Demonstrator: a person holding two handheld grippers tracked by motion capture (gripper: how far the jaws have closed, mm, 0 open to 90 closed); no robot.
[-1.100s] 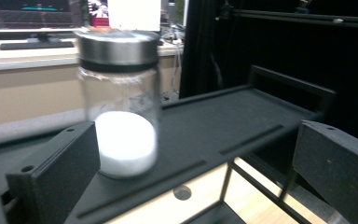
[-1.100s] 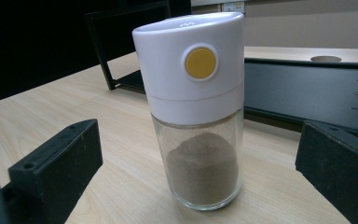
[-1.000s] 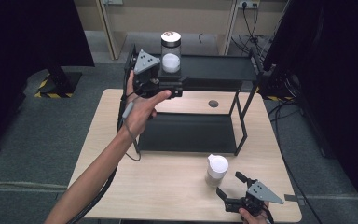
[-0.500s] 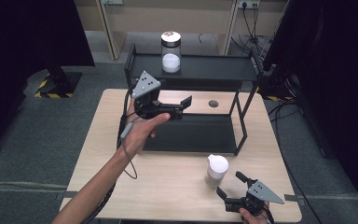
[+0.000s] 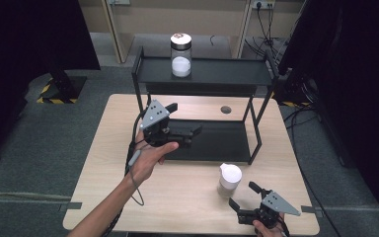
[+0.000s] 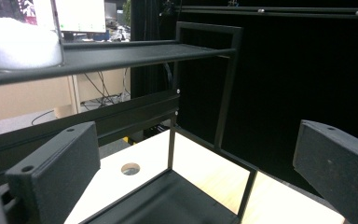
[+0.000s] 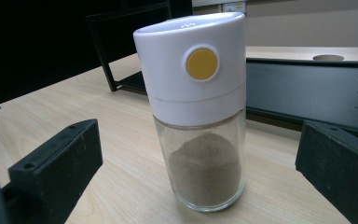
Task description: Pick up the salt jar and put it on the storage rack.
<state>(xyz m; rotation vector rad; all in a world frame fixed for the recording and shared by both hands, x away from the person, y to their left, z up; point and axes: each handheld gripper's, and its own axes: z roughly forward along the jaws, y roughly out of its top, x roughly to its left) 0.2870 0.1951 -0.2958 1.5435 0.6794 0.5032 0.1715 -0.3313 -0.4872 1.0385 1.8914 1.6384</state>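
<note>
Left gripper [image 5: 190, 132] had dropped away from the jar [image 5: 181, 55] on the rack [image 5: 256, 74], jaws wide | right gripper [image 5: 244, 197] jaws wide, shaker [image 7: 196, 112] upright between them, untouched, before rack.

White-capped glass shaker [image 7: 196, 112], brown powder inside, upright on table [image 5: 187, 197].

Jar [image 5: 181, 55] on rack [image 5: 212, 74] top; shaker [image 5: 229, 180] before rack.

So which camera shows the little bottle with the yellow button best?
The right gripper view: the bottle stands close up between the open right tongs, showing its yellow button and brown powder. The high view shows it small, white-topped.
</note>
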